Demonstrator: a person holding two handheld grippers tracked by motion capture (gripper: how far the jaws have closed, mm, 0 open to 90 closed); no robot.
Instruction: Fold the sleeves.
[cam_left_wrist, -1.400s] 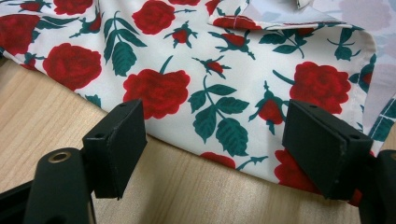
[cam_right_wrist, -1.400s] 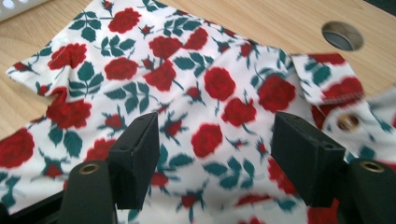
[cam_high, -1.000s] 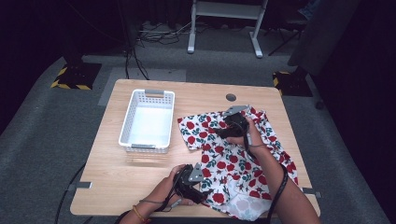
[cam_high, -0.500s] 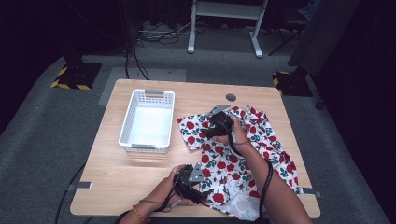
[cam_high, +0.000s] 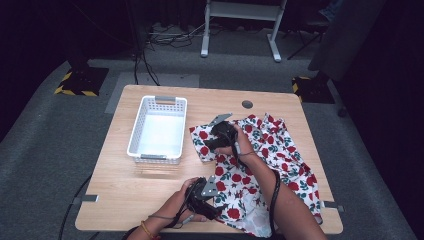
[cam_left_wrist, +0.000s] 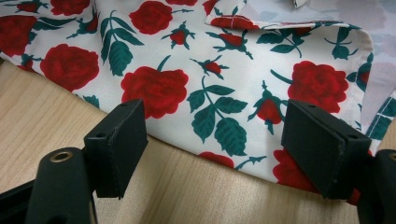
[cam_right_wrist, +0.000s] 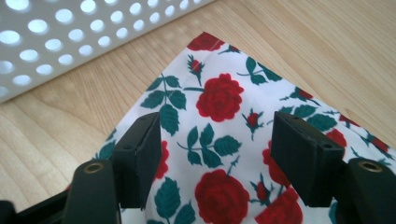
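A white cloth with red roses and green leaves (cam_high: 270, 150) lies spread over the right half of the table. My right gripper (cam_high: 206, 145) hovers over the cloth's left corner (cam_right_wrist: 205, 42) near the basket, jaws open, nothing between them. My left gripper (cam_high: 220, 205) sits at the cloth's near left edge (cam_left_wrist: 196, 149) by the table front, jaws open astride that hem. In the left gripper view the cloth (cam_left_wrist: 224, 79) shows a folded-over edge at the top. The right gripper view has the cloth (cam_right_wrist: 219, 140) running under both jaws.
A white perforated basket (cam_high: 134, 145) stands empty on the left half of the wooden table (cam_high: 120, 195); its wall (cam_right_wrist: 70, 32) is close to the right gripper. A round hole (cam_high: 247, 104) sits in the tabletop at the back. Grey carpet surrounds the table.
My right gripper has moved left and toward the near side across the cloth, from its back part to its left corner by the basket. The left gripper has stayed at the front edge.
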